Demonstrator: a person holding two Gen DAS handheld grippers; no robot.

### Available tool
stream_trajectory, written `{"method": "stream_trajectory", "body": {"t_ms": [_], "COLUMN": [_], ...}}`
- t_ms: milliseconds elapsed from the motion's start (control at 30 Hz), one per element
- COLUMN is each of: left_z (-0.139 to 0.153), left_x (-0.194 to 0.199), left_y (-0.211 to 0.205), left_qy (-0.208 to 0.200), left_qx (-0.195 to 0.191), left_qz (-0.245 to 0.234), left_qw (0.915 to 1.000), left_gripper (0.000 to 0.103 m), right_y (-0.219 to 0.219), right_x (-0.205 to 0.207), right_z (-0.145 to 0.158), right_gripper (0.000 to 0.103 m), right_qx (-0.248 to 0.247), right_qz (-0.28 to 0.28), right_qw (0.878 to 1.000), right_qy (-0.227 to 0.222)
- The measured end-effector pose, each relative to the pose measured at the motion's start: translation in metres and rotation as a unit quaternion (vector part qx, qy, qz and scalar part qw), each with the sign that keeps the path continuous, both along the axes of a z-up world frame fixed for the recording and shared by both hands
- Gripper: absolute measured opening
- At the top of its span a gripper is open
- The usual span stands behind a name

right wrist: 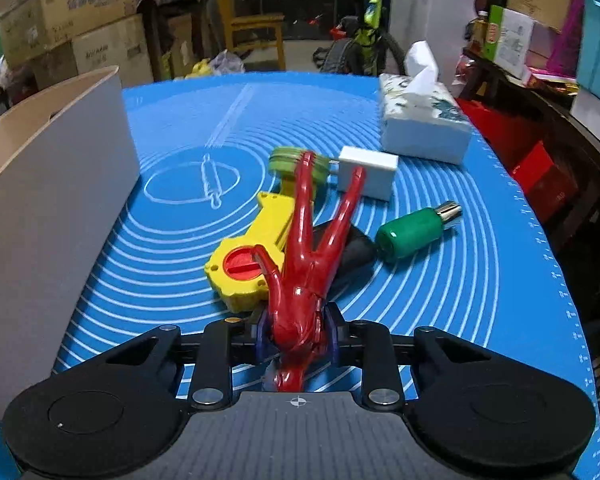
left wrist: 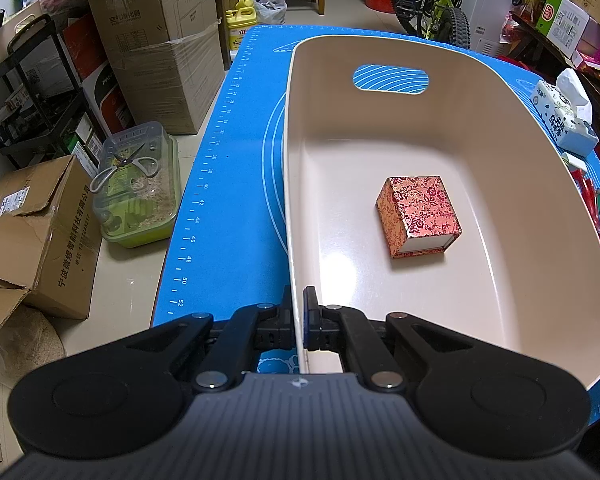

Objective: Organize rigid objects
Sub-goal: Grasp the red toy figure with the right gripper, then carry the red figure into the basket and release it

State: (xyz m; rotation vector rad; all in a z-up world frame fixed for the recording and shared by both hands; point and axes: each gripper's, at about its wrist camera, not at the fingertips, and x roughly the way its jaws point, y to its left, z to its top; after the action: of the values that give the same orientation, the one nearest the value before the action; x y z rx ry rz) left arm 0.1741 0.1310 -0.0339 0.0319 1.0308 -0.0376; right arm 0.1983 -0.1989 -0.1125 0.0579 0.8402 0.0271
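My left gripper (left wrist: 299, 316) is shut on the near-left rim of a beige plastic bin (left wrist: 520, 168) that stands on the blue mat (left wrist: 236, 168). A red floral box (left wrist: 420, 214) lies on the bin's floor. My right gripper (right wrist: 298, 330) is shut on a red figurine (right wrist: 306, 248) and holds it above the mat (right wrist: 172, 240). Under and behind it lie a yellow toy with a red disc (right wrist: 252, 252), a green lid (right wrist: 286, 162), a white block (right wrist: 370, 170), a green bottle (right wrist: 412, 232) and a dark object (right wrist: 354, 254). The bin's outer wall (right wrist: 56, 200) stands left.
A tissue pack (right wrist: 420, 124) sits at the mat's far right; it also shows in the left wrist view (left wrist: 564, 116). Cardboard boxes (left wrist: 152, 40), a clear container with scissors (left wrist: 140, 188) and a bicycle (left wrist: 436, 4) stand on the floor beyond the table edges.
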Motion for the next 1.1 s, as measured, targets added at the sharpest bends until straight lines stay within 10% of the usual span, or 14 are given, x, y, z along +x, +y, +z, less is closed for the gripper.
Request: {"method": "stream_trajectory", "body": {"t_ms": [1100], "left_z": [-0.001], "left_x": [0.0], "left_y": [0.0], "left_qy": [0.0], "left_qx": [0.001], "left_qz": [0.0], "left_qw": [1.0], "left_gripper": [0.005], "right_y": [0.039], "right_x": [-0.016], "right_z": [0.134], "right_gripper": [0.037], "right_qx": [0.087], "right_qz": [0.056], "right_qw": [0.982], "right_qy": [-0.16]}}
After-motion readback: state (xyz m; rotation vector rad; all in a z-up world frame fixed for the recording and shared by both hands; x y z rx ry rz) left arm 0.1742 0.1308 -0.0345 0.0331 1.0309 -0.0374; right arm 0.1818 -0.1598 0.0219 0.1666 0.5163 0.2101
